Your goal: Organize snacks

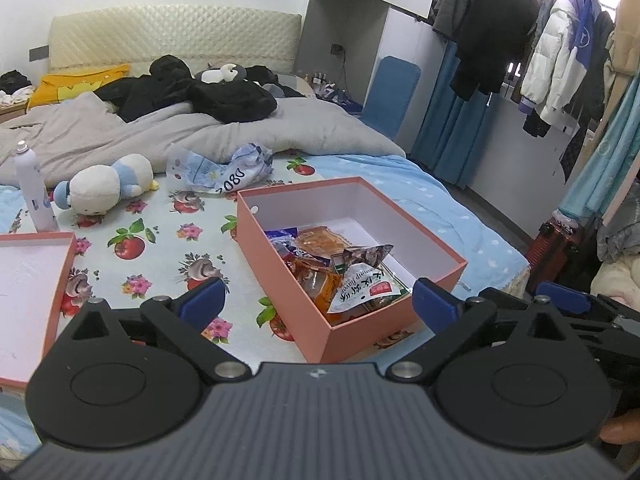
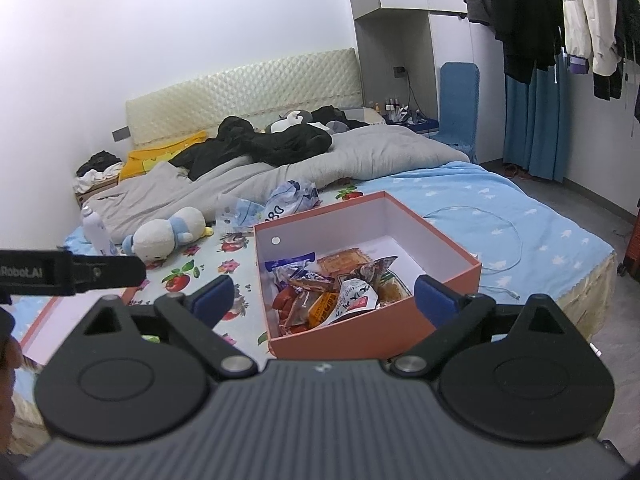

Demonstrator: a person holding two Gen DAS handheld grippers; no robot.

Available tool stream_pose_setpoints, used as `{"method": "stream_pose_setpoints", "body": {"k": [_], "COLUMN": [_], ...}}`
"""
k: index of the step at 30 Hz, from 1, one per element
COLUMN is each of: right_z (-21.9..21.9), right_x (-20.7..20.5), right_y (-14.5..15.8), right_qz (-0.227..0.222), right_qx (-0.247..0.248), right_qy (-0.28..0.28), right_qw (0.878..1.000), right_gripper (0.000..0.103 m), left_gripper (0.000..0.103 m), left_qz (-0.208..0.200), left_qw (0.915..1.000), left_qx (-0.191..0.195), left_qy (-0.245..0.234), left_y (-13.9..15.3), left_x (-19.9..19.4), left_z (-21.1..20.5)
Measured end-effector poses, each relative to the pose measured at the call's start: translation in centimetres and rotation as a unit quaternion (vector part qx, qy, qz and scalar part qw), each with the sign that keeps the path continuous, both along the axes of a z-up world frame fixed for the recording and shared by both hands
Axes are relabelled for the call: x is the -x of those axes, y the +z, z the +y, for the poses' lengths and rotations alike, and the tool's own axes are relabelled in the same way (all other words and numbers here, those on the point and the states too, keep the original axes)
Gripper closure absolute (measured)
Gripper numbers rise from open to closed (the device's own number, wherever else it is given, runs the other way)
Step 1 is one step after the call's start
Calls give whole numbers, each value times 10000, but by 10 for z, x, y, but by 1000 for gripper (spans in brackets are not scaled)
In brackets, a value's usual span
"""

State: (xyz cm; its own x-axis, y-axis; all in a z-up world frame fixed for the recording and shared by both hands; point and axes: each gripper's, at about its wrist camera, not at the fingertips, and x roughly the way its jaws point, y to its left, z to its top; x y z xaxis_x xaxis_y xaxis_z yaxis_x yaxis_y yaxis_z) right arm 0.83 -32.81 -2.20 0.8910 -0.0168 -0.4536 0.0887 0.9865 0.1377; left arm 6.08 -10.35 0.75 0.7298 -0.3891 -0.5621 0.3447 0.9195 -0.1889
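Both grippers spread wide over the snack box

The left gripper [image 1: 318, 300] and right gripper [image 2: 324, 298] stand apart, holding nothing. Just beyond sits the pink box [image 1: 280, 268] on the bed [image 1: 160, 240], snack packets [image 1: 344, 276] piled inside, perhaps some pastries; farther lie the plush toy [image 1: 104, 188] and grey duvet [image 1: 240, 132].

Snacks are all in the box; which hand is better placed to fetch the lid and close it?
Left, probably. The flat pink cardboard lid lies on the floral bedsheet on the left claw's side, while the open pink cardboard box of snack packets sits ahead of the right claw. Both claws are open and empty.
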Motion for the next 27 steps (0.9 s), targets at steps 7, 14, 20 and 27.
{"method": "stream_pose_setpoints", "body": {"k": [7,14,20,27], "right_z": [0,-1,2,2], "right_x": [1,1,0,-2], "right_y": [0,0,2,1], "right_qz": [-10,-22,-26,-42], "right_qx": [-16,-35,-71,-98], "right_qy": [-8,5,-18,-61], "right_qw": [10000,10000,10000,9999], "right_gripper": [5,5,5,5], "left_gripper": [2,2,2,2], "left_qz": [-51,-10,-24,-27], "left_qw": [10000,10000,10000,9999], "left_qx": [-32,-28,-58,74], "left_qy": [53,35,41,122], "left_y": [1,1,1,1], "left_x": [1,0,-1,-3], "left_z": [1,0,1,5]}}
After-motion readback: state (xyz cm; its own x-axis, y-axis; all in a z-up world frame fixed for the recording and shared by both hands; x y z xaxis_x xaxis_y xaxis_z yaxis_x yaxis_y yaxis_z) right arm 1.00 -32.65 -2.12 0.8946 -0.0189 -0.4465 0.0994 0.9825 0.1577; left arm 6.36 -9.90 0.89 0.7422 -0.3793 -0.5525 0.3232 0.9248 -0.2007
